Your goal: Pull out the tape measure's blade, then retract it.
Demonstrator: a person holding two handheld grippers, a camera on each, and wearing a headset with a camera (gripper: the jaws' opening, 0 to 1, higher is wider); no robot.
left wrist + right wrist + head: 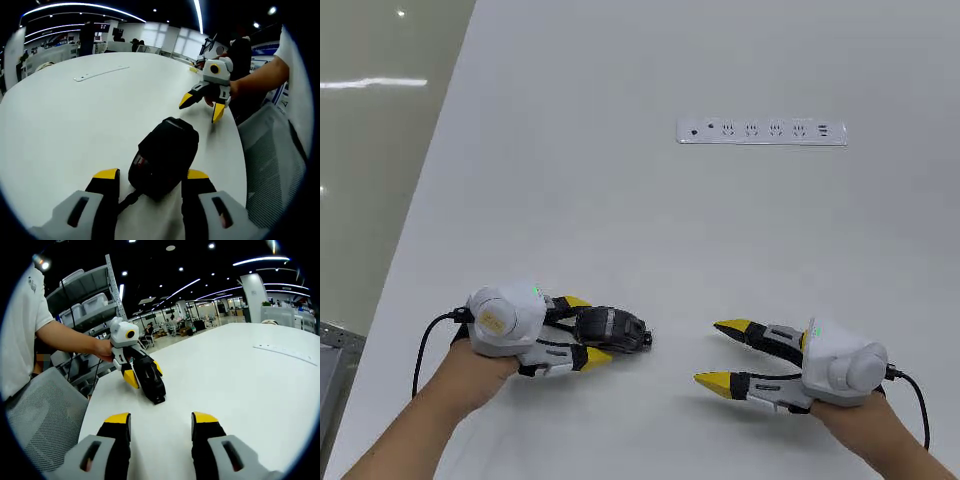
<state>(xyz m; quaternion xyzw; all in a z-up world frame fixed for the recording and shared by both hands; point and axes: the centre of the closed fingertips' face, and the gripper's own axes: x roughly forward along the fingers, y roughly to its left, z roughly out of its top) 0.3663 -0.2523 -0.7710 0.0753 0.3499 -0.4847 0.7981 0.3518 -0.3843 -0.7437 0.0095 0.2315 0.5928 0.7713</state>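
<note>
resting on the white table [620,200], the black tape measure [612,327] lies on its side near the front edge, with the left gripper [588,328] closed around its rear half. in the left gripper view the two yellow-tipped jaws press on either side of the case, and a short black strap trails back from it between them. the front end of the case points across the table toward the right gripper [720,352].

the right gripper is well apart from the tape measure. its jaws are spread wide with nothing between them, and they aim at the case. in the right gripper view a small tab shows at the near end of the case, probably the blade's hook, though it is too small to be sure.

no length of blade shows outside the case. as things lie, the case is secured but the pull looks not yet begun. what seems left is for the right gripper to cross the gap, pinch the hook, draw the blade out, and then let it run back in. the pictures alone cannot rule out that the blade was already out and returned. a white power strip [761,131] lies farther back on the table, clear of the work.
</note>
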